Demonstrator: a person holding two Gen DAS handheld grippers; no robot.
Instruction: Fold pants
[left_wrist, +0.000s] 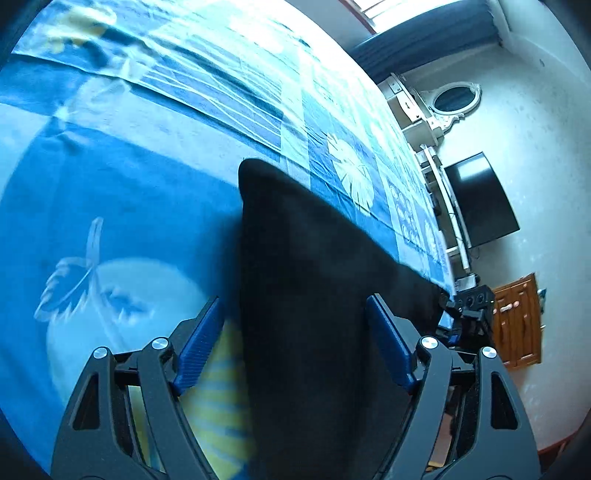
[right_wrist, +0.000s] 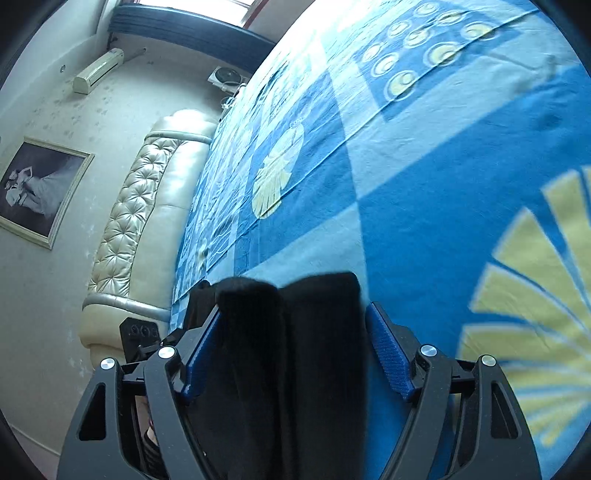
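I see black pants (left_wrist: 306, 295) lying across a bed covered by a blue patterned blanket (left_wrist: 129, 192). My left gripper (left_wrist: 295, 325) has its blue pads (left_wrist: 199, 343) spread wide on either side of the dark cloth, not pinching it. My right gripper (right_wrist: 291, 332) is also spread, with bunched folds of the pants (right_wrist: 288, 332) filling the gap between its pads (right_wrist: 388, 350). A cream tufted headboard (right_wrist: 129, 221) stands to the left in the right wrist view.
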